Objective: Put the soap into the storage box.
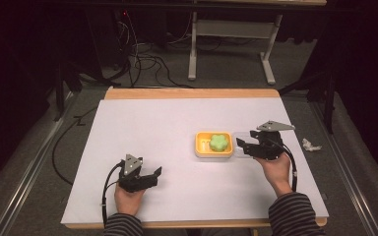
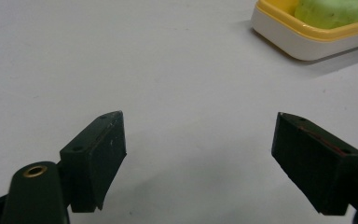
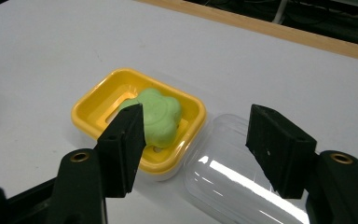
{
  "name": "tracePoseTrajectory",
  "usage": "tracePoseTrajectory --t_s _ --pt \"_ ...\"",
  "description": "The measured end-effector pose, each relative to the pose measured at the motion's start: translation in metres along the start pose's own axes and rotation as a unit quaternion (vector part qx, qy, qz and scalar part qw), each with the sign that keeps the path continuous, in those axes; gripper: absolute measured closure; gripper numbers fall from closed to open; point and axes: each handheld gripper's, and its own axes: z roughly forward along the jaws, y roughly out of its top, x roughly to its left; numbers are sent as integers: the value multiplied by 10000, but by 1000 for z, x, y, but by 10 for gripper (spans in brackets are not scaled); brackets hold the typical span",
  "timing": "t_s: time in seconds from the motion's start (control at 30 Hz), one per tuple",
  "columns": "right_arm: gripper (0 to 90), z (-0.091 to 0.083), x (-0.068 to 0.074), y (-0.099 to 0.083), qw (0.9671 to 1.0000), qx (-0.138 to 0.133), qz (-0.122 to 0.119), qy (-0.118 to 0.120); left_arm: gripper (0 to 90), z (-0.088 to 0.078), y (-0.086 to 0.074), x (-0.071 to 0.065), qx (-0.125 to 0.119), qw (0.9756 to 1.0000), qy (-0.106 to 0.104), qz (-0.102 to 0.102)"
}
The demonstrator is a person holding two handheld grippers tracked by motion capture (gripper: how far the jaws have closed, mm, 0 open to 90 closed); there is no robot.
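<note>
The yellow soap dish [image 1: 199, 147] is set right of the middle of the white table [image 1: 142, 128], with the green soap [image 1: 219, 142] lying inside it, and the clear lid [image 3: 233, 177] is laid touching or just beside the dish's right side. The right gripper [image 3: 196, 119] is held over that lid with its jaws parted only partway; nothing is seen pinched, one jaw standing in front of the dish's near rim and the other over the lid's far side. The left gripper [image 2: 198, 140] is kept at the near left, well apart from the dish, with its jaws spread wide and nothing between them. The work is judged to be the capping of the dish. Trouble could be caused by the narrow gap: the lid looks wider than it, so the slick plastic may be pushed away rather than caught. The dish rim could also be struck by the nearer jaw and the dish shoved left.
</note>
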Motion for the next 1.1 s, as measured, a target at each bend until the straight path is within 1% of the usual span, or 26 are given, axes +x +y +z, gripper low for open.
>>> tracePoseTrajectory --t_s 0.07,0.1,0.13,0.23,0.3,0.33,0.37,0.4,0.47,0.53,0.63,0.67,0.7,0.73,0.8,0.87,0.93,0.97,1.0,1.03,1.1 --pt "377 -3 1 -1 10000 -41 12 5 181 -1 1 1 -59 10000 11 -38" --pt "377 -4 0 -1 10000 -51 -15 11 181 -2 1 1 -86 10000 15 -20" --pt "377 -6 1 -1 10000 -66 -4 14 181 -2 1 1 -164 9999 24 -37" --pt "377 -10 1 -1 9999 -106 -19 25 185 -3 2 2 -186 9998 38 -64" --pt "377 -11 1 -1 9999 -129 -5 28 185 -2 2 2 -176 9998 39 -80" --pt "377 -15 0 -1 9999 -158 -22 65 187 -1 1 2 -88 9999 36 -39" --pt "377 -16 0 -1 9999 -149 -5 62 186 0 1 1 -53 10000 53 -58" --pt "377 -18 -1 0 9999 -154 -34 43 184 0 1 1 -25 10000 55 -29" --pt "377 -20 -2 -2 9998 -168 7 52 185 0 0 0 -53 10000 42 -12" --pt "377 -22 -3 -3 9998 -172 -29 44 185 0 1 1 -30 10000 56 -23" --pt "377 -24 -4 -5 9997 -221 -6 40 184 0 1 1 -46 10000 43 -28" --pt "377 -26 -5 -8 9997 -239 68 36 185 0 0 0 -52 10000 46 2" --pt "377 -28 -5 -10 9996 -270 86 47 186 0 0 1 -34 10000 50 -12" --pt "377 -28 -5 -11 9996 -261 87 49 185 1 1 1 6 10000 58 -12" --pt "377 -30 -6 -12 9996 -273 38 43 185 1 0 1 13 10000 58 -15" --pt "377 -32 -7 -14 9995 -283 99 49 185 1 0 0 -27 10000 62 -4" --pt "377 -35 -6 -16 9994 -320 113 61 185 1 0 1 20 10000 82 -5" --pt "377 -35 -6 -16 9994 -320 113 61 185 2 1 1 9 9999 88 -68" --pt "377 -38 -6 -18 9994 -332 104 66 183 2 1 1 -2 9999 88 -68" --pt "377 -39 -7 -20 9993 -352 78 68 183 1 1 1 4 10000 94 -20" --pt "377 -40 -7 -21 9993 -352 97 77 185 1 0 1 11 9999 102 -17"
